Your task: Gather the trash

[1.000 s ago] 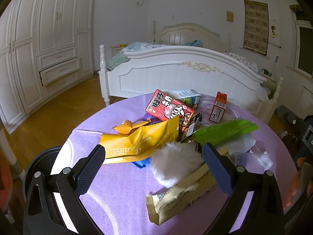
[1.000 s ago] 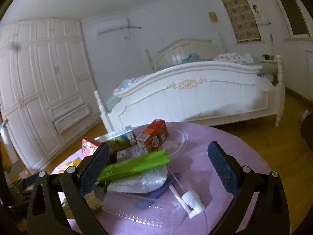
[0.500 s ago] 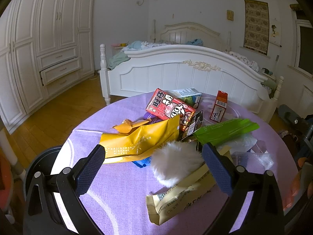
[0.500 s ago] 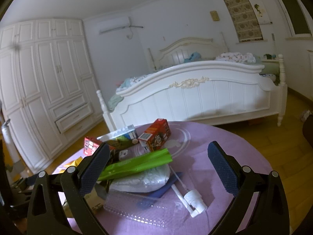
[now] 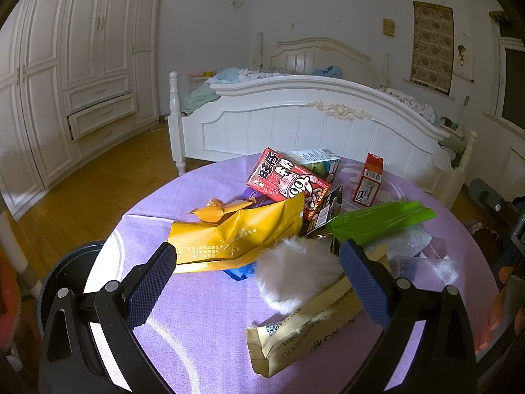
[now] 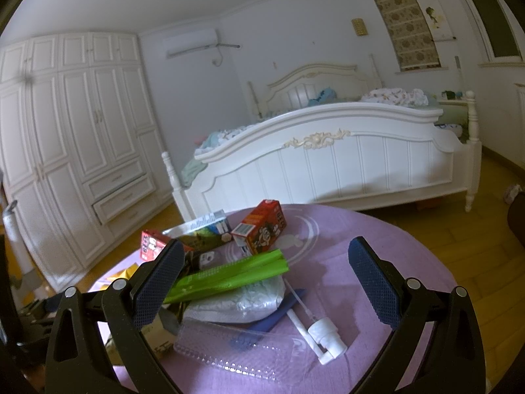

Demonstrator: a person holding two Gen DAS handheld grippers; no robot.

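Litter lies heaped on the round table with a lilac cloth (image 5: 197, 321). The long green plastic wrapper (image 6: 229, 274) lies flat, its long axis running from near left to far right in the right wrist view, atop a crumpled clear bag (image 6: 242, 300). The yellow foil pouch (image 5: 236, 236) is creased, its long axis crosswise. A white fluffy ball (image 5: 295, 272) sits between the fingers of the left hand-held gripper (image 5: 256, 279), which is spread wide and empty. The right hand-held gripper (image 6: 265, 282) is likewise spread, grasping nothing.
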